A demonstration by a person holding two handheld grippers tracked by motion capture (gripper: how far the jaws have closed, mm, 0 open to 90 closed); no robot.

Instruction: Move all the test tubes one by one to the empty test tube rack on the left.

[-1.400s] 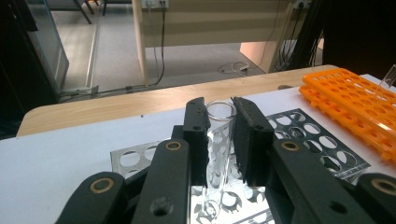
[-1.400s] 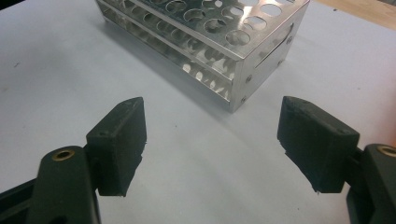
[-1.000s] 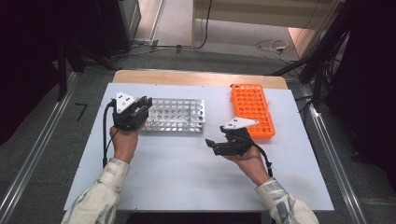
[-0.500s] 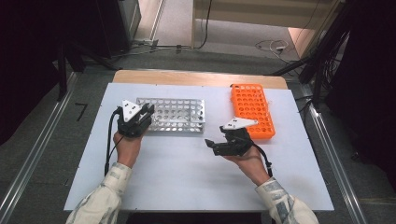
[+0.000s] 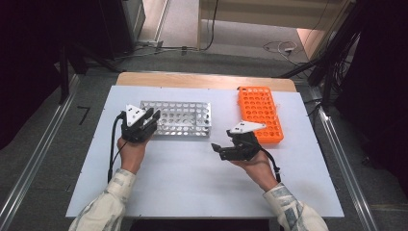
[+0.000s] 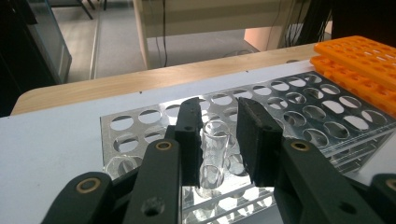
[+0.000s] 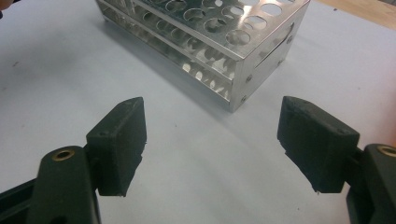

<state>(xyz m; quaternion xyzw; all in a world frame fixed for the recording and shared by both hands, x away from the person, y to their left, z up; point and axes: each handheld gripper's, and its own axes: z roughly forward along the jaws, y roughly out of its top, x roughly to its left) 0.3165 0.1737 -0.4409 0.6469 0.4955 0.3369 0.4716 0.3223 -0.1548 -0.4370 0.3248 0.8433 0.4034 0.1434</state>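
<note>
High view first: we see our left gripper (image 5: 144,121) at the left end of the metal rack (image 5: 185,118), which stands on the white table (image 5: 192,183) toward its far left part, well short of the wooden far edge. Our right gripper (image 5: 222,150) rests near the middle of the table, pointing left, with its grey three-cornered plate on top, and the orange rack (image 5: 260,113) lies just beyond it toward the far right corner. Left gripper view gives us the closer look: a clear glass tube (image 6: 215,154) stands upright in a hole at the near edge of the metal rack (image 6: 299,112), and our left gripper (image 6: 219,140) has one black jaw on each side of it. These jaws have just been opening; a thin gap shows on the right side of the tube, and we cannot tell whether the left pad touches the glass, so we read the grip as let go, with the tube resting in its hole between the pads. The orange rack (image 6: 359,56) shows at the upper right of that view, beside the metal one. Right gripper view shows our right gripper (image 7: 215,149) with its jaws spread wide over bare table, nothing between them, and the end corner of the metal rack (image 7: 224,51) a little way ahead.
</note>
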